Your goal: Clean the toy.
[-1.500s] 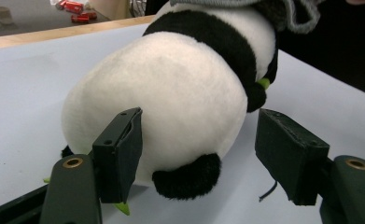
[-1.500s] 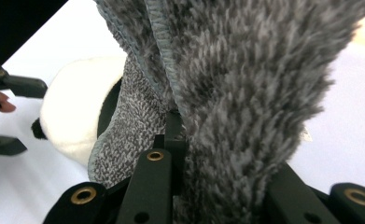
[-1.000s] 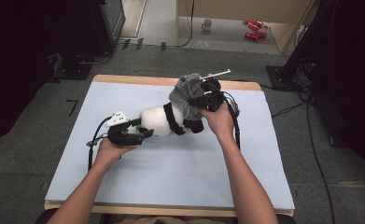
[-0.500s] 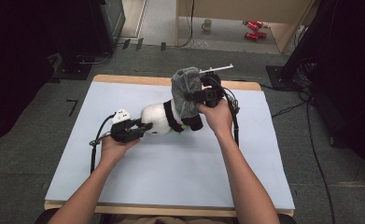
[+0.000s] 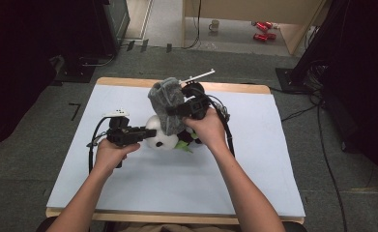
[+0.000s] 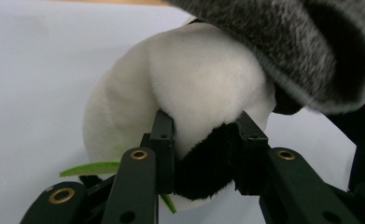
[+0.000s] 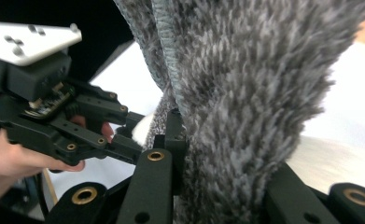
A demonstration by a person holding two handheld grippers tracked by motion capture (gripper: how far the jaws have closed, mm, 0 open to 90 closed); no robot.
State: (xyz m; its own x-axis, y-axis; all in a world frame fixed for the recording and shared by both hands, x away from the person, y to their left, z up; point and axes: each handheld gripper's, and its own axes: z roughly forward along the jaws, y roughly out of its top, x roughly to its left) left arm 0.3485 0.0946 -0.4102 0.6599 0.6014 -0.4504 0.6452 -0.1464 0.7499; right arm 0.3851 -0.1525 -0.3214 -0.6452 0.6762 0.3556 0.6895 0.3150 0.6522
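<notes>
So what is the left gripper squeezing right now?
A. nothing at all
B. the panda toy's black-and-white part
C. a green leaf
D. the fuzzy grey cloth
B: in the left gripper view the left gripper has its two black jaws pressed into the panda toy where black fur meets white, while the fuzzy grey cloth is pinched by the right gripper.

A pale blue worktop (image 5: 273,159) with a wooden edge is standing on grey carpet (image 5: 27,159). Beyond the jaws, a wooden cabinet (image 5: 293,34) is sheltering a mug (image 5: 214,25) and red cans (image 5: 260,36). Black equipment (image 5: 75,34) is flanking both sides, cables (image 5: 322,140) trailing across the floor.
</notes>
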